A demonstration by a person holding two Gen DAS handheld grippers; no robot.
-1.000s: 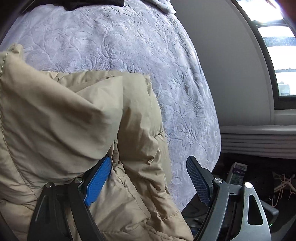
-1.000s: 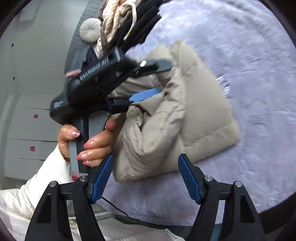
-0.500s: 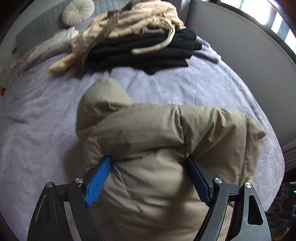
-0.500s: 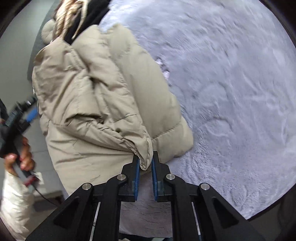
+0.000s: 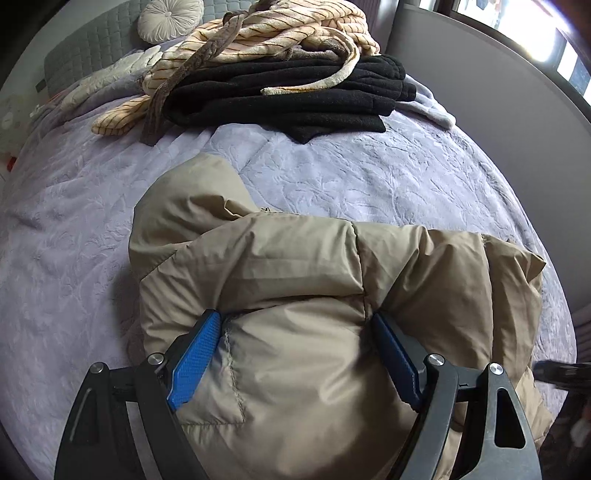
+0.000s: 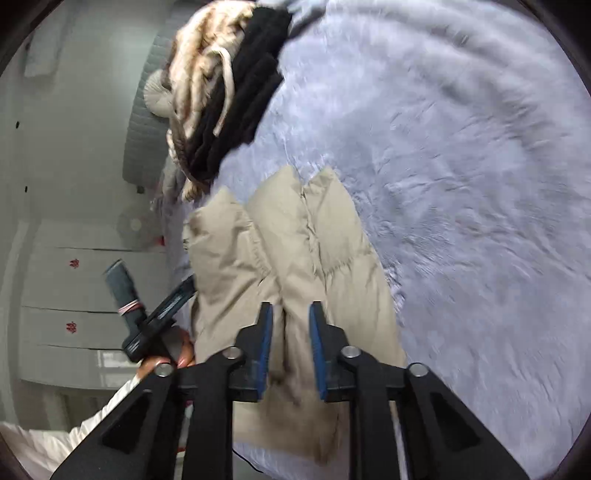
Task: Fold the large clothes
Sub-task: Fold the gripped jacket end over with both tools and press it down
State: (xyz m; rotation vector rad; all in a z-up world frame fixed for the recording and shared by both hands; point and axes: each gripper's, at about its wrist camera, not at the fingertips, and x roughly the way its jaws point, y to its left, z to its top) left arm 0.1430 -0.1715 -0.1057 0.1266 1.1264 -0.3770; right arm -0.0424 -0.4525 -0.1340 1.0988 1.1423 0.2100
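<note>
A beige puffer jacket [image 5: 295, 280] lies bunched on the lavender bedspread [image 5: 388, 177], near the bed's front edge. My left gripper [image 5: 295, 354] is open wide, its blue pads [image 5: 192, 358] pressed against both sides of a thick fold of the jacket. In the right wrist view the jacket [image 6: 295, 258] runs away from my right gripper [image 6: 290, 347], whose pads [image 6: 264, 347] are narrowly apart with jacket fabric between them. The left gripper's handle [image 6: 147, 314] shows at the jacket's left side in that view.
A stack of folded black clothes [image 5: 295, 96] with a cream striped garment [image 5: 266, 33] on top sits at the bed's far side. A round cushion [image 5: 170, 18] leans on the grey headboard. A grey wall panel [image 5: 498, 110] stands to the right. White drawers [image 6: 74, 295] are beside the bed.
The right gripper's pads, pinched shut on a jacket edge half a second ago, now stand slightly apart around fabric. The left gripper has stayed open on the jacket and moved in closer.
</note>
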